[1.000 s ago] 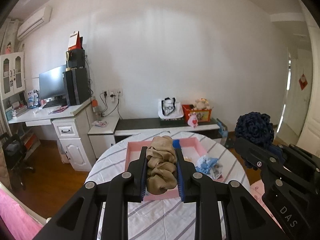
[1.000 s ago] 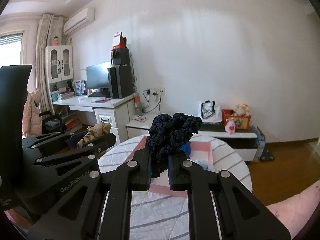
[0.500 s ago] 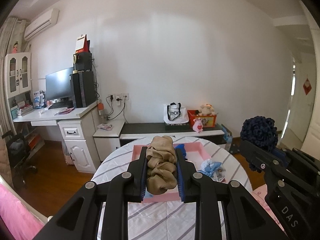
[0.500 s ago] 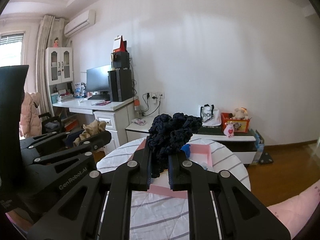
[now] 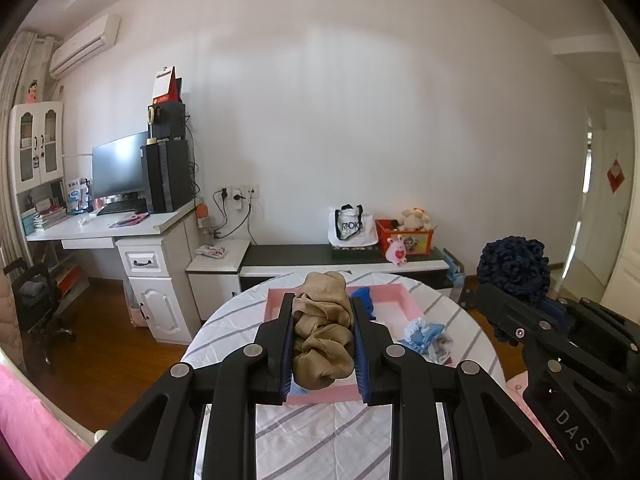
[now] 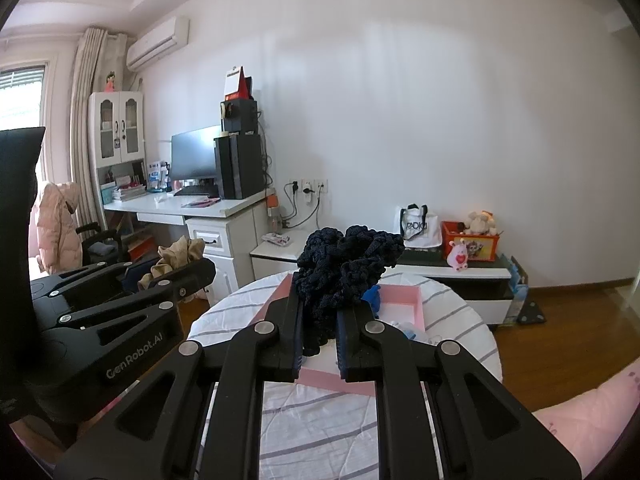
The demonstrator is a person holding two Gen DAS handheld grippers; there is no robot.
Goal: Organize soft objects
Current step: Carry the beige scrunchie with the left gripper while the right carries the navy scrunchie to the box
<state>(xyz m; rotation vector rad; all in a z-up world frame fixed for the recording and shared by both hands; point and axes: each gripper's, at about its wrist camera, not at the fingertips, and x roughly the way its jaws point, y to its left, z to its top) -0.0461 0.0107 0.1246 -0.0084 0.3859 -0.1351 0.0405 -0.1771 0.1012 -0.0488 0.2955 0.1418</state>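
Holding a soft item in each gripper, a person stands at the near edge of a round table point(image 5: 320, 428) covered in a striped cloth. The left gripper point(image 5: 322, 340) pinches a bunched tan scrunchie point(image 5: 322, 344) between its blue-lined fingers. The right gripper point(image 6: 318, 336) is squeezed tight on a dark navy knitted scrunchie point(image 6: 344, 268), which bulges above the jaws. Both items are lifted off the table, hanging over its near half.

A shallow pink tray point(image 5: 396, 300) sits at the middle of the table. Inside it, near the far edge, lies a bright blue soft item point(image 5: 365, 298), only partly visible. Just outside the tray, toward the right edge of the table, rests a pale blue and white crumpled item point(image 5: 424, 334).

Judging by this, the task looks partly done: one piece seems to be in the tray, two are in the air awaiting placement, and the pale blue one is not yet collected. Whether more sits in the tray is hidden behind the grippers.
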